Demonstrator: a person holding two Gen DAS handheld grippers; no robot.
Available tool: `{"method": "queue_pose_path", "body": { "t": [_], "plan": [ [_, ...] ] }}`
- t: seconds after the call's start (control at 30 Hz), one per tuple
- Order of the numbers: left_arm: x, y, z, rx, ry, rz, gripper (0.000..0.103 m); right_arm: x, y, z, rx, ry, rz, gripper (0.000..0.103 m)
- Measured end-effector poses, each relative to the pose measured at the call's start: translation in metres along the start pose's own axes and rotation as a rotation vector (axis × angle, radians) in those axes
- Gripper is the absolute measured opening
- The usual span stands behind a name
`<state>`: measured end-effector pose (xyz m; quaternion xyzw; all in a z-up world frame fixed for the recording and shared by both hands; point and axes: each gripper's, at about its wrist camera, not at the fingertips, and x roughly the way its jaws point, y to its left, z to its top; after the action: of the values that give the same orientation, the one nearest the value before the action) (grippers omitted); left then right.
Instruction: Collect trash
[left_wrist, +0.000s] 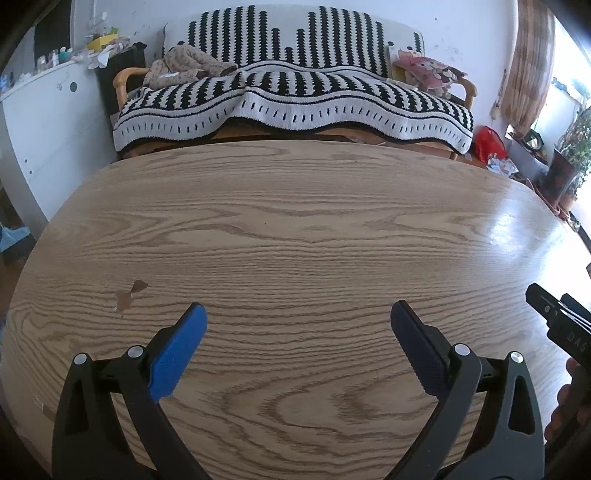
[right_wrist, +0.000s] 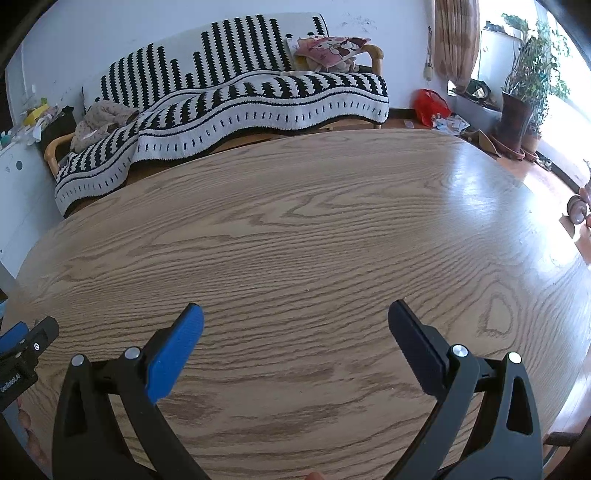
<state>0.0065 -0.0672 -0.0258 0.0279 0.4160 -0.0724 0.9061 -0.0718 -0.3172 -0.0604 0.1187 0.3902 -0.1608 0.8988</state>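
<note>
We hold two grippers over a round wooden table (left_wrist: 295, 229), both near its front edge and pointed toward the far edge. The left gripper (left_wrist: 298, 314) has its jaws spread wide with only bare wood grain between them; one finger pad (left_wrist: 177, 354) is bright blue, the other dark. The right gripper (right_wrist: 295, 314) is spread just as wide and grips nothing. In the left wrist view the right gripper's body shows at the table's right edge, with fingers of a hand (left_wrist: 565, 398) around it.

On the tabletop we can find no trash in either view. The only mark is a small brown chipped patch (left_wrist: 131, 293) toward the front left of the table. Window light glares off the table's right side.

Beyond the far edge stands a sofa (left_wrist: 295, 92) under a black-and-white striped blanket, with a pink cartoon cushion (left_wrist: 428, 72) at its right end. On the floor past the table's far right corner lie a red bag (left_wrist: 489, 142) and some scattered paper scraps (right_wrist: 448, 123), near a potted plant (right_wrist: 528, 85).
</note>
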Motion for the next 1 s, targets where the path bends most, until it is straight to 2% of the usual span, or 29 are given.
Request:
{"method": "queue_pose_path", "body": {
  "t": [0.77, 0.9, 1.0],
  "plan": [
    [-0.002, -0.007, -0.003, 0.003, 0.013, 0.022, 0.097, -0.016, 0.009, -0.001, -0.061, -0.016, -0.007, 0.097],
    [-0.003, -0.008, -0.004, -0.001, 0.016, -0.024, 0.097, -0.019, 0.011, 0.000, -0.072, -0.020, -0.011, 0.097],
    [-0.002, -0.009, -0.003, 0.003, 0.016, -0.016, 0.097, -0.020, 0.011, 0.001, -0.069, -0.021, -0.015, 0.097]
  ]
}}
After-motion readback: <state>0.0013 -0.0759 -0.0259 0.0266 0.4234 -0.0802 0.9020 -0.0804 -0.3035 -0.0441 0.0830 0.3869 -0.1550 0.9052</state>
